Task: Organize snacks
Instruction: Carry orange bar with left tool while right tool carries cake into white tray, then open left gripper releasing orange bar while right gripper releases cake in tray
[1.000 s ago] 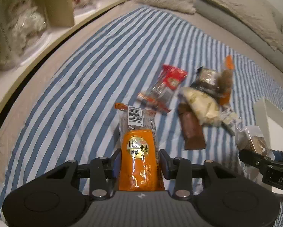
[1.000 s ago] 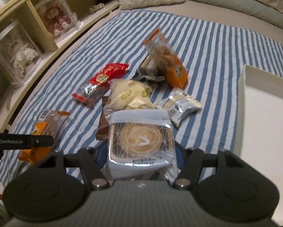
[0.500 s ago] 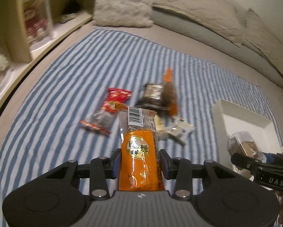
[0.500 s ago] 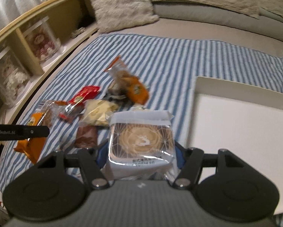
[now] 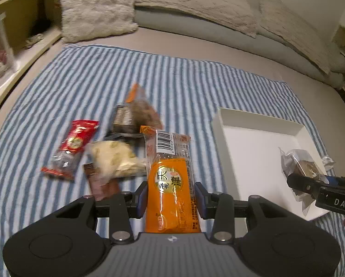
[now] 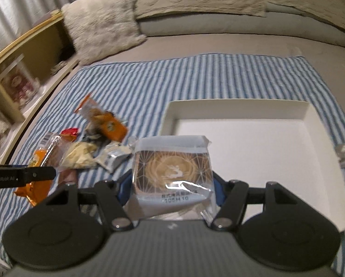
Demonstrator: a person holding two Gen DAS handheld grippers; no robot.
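My left gripper (image 5: 171, 195) is shut on a long orange snack pack (image 5: 172, 184) with a barcode at its far end, held above the striped cloth just left of the white tray (image 5: 241, 161). My right gripper (image 6: 171, 184) is shut on a square clear-wrapped cake with a brown deer print (image 6: 172, 173), over the tray's (image 6: 264, 152) near left corner. In the left wrist view that cake (image 5: 304, 168) and the right gripper (image 5: 306, 184) hang over the tray's right side. In the right wrist view the orange pack (image 6: 37, 161) and the left gripper (image 6: 47, 173) show at the left.
Loose snacks lie on the blue-striped cloth (image 5: 80, 87): a red pack (image 5: 74, 143), a pale yellow pack (image 5: 113, 159), a brown bar (image 5: 100, 184), an orange-and-clear bag (image 5: 140, 108), a silver pack (image 6: 113, 157). A fluffy pillow (image 5: 96, 9) and a wooden shelf (image 6: 17, 53) stand behind and left.
Both grippers have swung right with their snacks, away from the pile. The white tray has come fully into view, and the right gripper's cake now hangs over its corner.
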